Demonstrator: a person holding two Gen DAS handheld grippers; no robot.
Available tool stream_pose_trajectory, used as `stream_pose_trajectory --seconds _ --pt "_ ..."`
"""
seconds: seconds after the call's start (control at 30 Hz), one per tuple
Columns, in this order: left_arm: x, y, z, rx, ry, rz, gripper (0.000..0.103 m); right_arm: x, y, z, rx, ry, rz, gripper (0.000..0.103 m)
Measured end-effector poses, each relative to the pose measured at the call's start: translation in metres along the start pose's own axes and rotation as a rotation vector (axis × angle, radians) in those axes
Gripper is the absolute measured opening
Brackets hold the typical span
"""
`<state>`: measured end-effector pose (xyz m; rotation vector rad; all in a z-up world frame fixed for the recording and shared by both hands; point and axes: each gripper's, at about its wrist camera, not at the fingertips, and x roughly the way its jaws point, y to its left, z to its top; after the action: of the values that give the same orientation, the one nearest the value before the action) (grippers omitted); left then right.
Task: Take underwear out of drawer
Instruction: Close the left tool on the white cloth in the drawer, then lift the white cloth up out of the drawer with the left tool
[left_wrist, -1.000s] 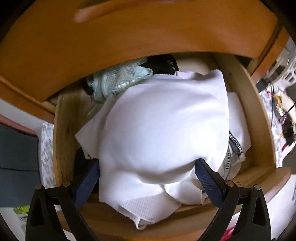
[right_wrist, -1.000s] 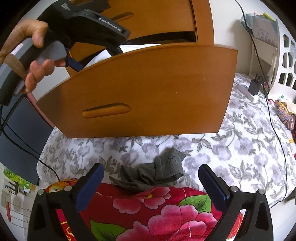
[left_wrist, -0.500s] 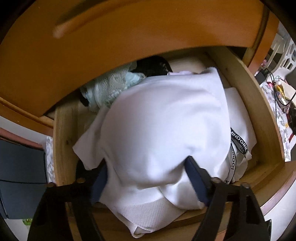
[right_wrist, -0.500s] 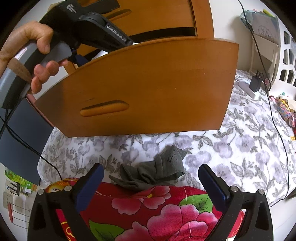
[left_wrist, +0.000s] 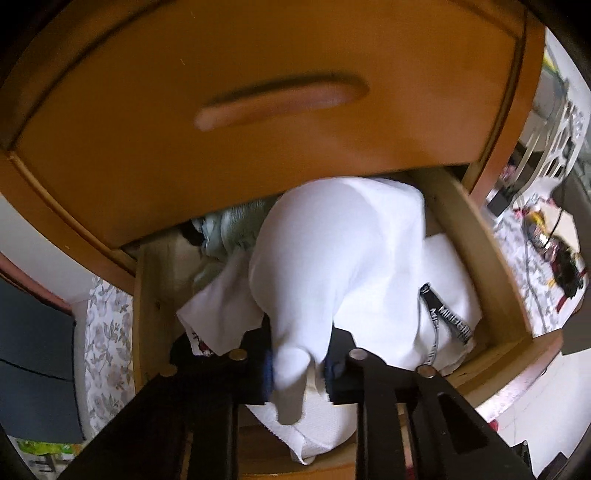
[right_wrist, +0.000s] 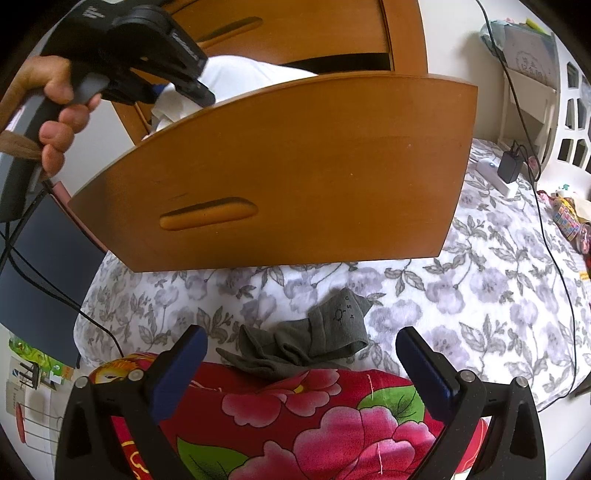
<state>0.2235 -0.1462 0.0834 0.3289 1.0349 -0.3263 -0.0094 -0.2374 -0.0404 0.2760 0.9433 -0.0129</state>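
Underwear, white, is bulging up out of the open wooden drawer, pinched in a fold by the left gripper, whose jaws are closing tight on the cloth. A closed drawer front is hanging just above the pile, and pale green fabric is lying behind it. The right gripper is hovering wide open and empty over a grey sock resting on the floral bedsheet and red flowered blanket.
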Motion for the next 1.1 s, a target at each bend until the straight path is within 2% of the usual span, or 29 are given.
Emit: stream_pose_trajectory --seconds 0.3,0.5,0.9,1.1 --pt "-0.045 0.002 -0.006 -0.005 -0.146 -0.010 0.015 0.002 0.001 -0.002 -0.012 0.001 -0.014 0.103" --pt "-0.082 0.010 -0.005 -0.023 -0.251 0.013 0.015 0.002 0.001 -0.002 -0.010 0.002 -0.020 0.103" --pt "-0.143 0.022 -0.006 -0.027 -0.401 0.067 0.013 -0.004 0.005 -0.002 -0.027 -0.014 -0.049 0.103" --pt "-0.172 0.028 -0.008 -0.051 -0.467 0.062 0.013 -0.010 0.010 -0.001 -0.047 -0.030 -0.061 0.103"
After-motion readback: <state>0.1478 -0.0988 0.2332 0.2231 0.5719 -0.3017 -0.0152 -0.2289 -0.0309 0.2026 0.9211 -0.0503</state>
